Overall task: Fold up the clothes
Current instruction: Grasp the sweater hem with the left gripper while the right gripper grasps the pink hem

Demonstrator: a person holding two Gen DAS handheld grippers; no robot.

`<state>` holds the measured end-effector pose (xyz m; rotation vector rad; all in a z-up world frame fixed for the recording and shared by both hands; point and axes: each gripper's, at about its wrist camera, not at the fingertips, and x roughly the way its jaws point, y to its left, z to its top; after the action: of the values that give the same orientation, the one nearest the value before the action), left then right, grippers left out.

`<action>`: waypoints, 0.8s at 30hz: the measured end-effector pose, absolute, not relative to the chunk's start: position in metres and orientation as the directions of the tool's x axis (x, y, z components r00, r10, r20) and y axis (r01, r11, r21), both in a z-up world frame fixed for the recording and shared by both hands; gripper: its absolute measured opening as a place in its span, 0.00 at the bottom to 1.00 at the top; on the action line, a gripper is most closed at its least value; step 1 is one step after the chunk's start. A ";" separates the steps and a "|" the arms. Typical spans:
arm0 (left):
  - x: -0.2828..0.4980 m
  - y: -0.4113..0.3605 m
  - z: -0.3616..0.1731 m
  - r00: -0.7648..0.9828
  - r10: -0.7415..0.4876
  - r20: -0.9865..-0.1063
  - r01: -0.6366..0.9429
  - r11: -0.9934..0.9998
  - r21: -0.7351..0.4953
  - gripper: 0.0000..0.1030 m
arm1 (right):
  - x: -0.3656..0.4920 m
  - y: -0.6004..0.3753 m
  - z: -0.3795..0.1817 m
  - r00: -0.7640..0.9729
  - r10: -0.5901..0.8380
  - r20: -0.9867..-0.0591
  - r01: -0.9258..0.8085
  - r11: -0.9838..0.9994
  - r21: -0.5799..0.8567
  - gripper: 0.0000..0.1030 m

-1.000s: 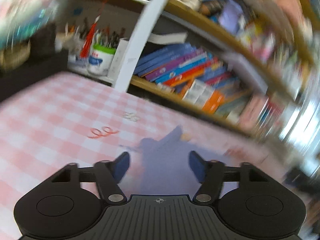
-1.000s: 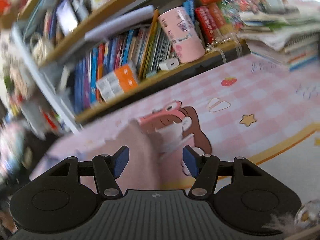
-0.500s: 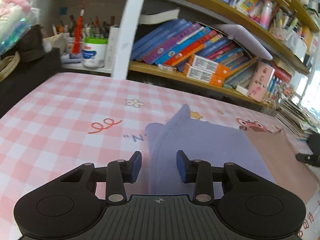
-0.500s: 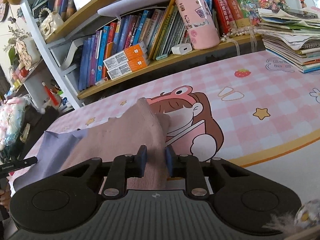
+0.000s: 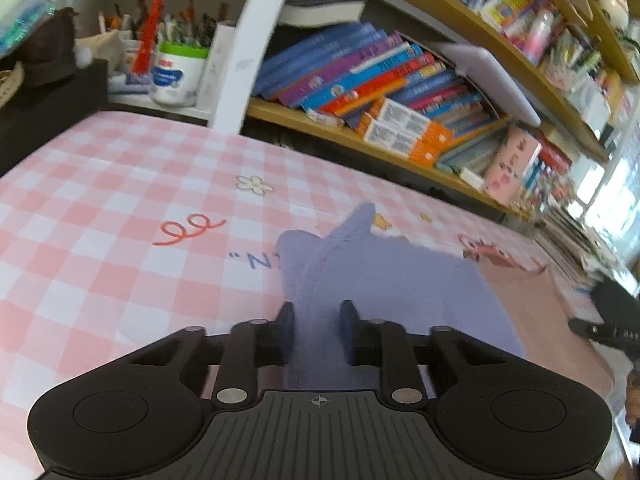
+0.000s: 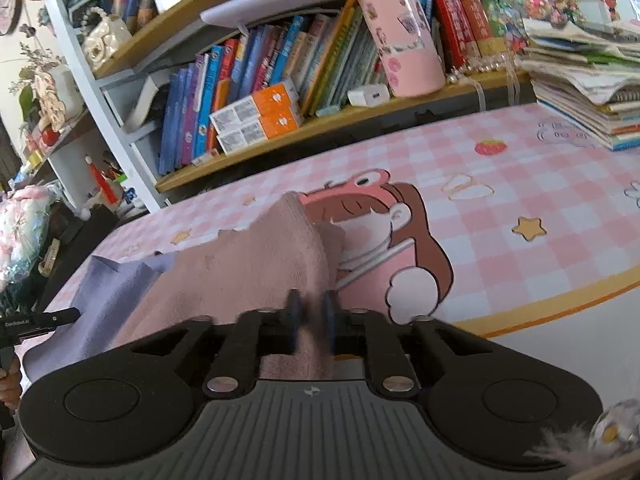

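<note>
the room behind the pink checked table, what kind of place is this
Probably a child's bedroom or study at home: wooden shelves crammed with colourful children's books, a pink checked cartoon-print table cover, and a white tub of pens.

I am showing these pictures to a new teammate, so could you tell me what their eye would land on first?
Most striking is the two-tone cloth on the pink checked table cover, purple at one end and dusty pink at the other. The right gripper is shut on its pink end, while the left gripper is closing on its purple end. Behind, the shelf of colourful books crowds the background.
</note>
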<state>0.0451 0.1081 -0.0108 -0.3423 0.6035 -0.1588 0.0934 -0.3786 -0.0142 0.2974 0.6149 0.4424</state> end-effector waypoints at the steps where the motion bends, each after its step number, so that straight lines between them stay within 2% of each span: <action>1: 0.041 0.109 -0.007 0.823 -0.255 -0.507 0.053 0.924 -0.378 0.10 | 0.091 -0.379 -0.011 0.737 0.488 -0.468 -0.318 0.861 0.396 0.06; 4: 0.026 0.115 0.006 0.853 -0.304 -0.425 0.089 0.886 -0.455 0.10 | 0.084 -0.384 -0.002 0.756 0.510 -0.410 -0.342 0.842 0.418 0.06; 5: 0.025 0.117 0.005 0.854 -0.309 -0.419 0.087 0.878 -0.471 0.10 | 0.084 -0.384 -0.001 0.757 0.503 -0.417 -0.337 0.847 0.411 0.06; 9: 0.034 0.123 -0.014 0.819 -0.258 -0.512 0.003 0.895 -0.445 0.09 | 0.094 -0.381 -0.011 0.734 0.480 -0.481 -0.306 0.866 0.396 0.06; 10: 0.034 0.124 -0.016 0.818 -0.262 -0.512 0.003 0.892 -0.452 0.11 | 0.095 -0.381 -0.014 0.730 0.477 -0.490 -0.300 0.868 0.397 0.06; 11: 0.033 0.125 -0.017 0.821 -0.263 -0.507 0.001 0.888 -0.459 0.13 | 0.095 -0.382 -0.017 0.726 0.481 -0.492 -0.293 0.863 0.411 0.09; 12: 0.033 0.127 -0.017 0.821 -0.260 -0.508 -0.003 0.888 -0.461 0.21 | 0.096 -0.385 -0.018 0.722 0.488 -0.490 -0.285 0.855 0.433 0.11; 13: 0.033 0.127 -0.017 0.821 -0.258 -0.509 -0.008 0.887 -0.462 0.30 | 0.097 -0.388 -0.019 0.723 0.487 -0.490 -0.267 0.851 0.452 0.23; 14: 0.034 0.128 -0.018 0.819 -0.261 -0.511 -0.008 0.886 -0.464 0.33 | 0.097 -0.391 -0.020 0.723 0.487 -0.490 -0.251 0.846 0.471 0.53; 15: 0.035 0.128 -0.019 0.816 -0.268 -0.513 -0.005 0.883 -0.469 0.34 | 0.097 -0.394 -0.022 0.719 0.491 -0.492 -0.239 0.840 0.488 0.65; 16: 0.036 0.127 -0.020 0.812 -0.274 -0.515 -0.001 0.882 -0.472 0.34 | 0.097 -0.396 -0.023 0.710 0.509 -0.487 -0.243 0.826 0.509 0.67; 19: 0.038 0.122 -0.022 0.806 -0.299 -0.511 0.022 0.877 -0.479 0.33 | 0.097 -0.397 -0.023 0.690 0.537 -0.485 -0.254 0.808 0.532 0.63; 21: 0.040 0.121 -0.023 0.802 -0.317 -0.506 0.032 0.869 -0.494 0.33 | 0.099 -0.393 -0.024 0.667 0.549 -0.504 -0.259 0.805 0.535 0.40; 22: 0.042 0.120 -0.023 0.801 -0.320 -0.506 0.032 0.867 -0.498 0.31 | 0.100 -0.391 -0.024 0.656 0.555 -0.512 -0.261 0.803 0.536 0.24; 24: 0.044 0.122 -0.024 0.798 -0.325 -0.507 0.029 0.862 -0.506 0.26 | 0.099 -0.384 -0.025 0.645 0.565 -0.515 -0.262 0.796 0.545 0.22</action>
<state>0.0443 0.1222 -0.0240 -0.5025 0.6227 -0.1986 0.0995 -0.3844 -0.0249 0.4505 0.7290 0.4888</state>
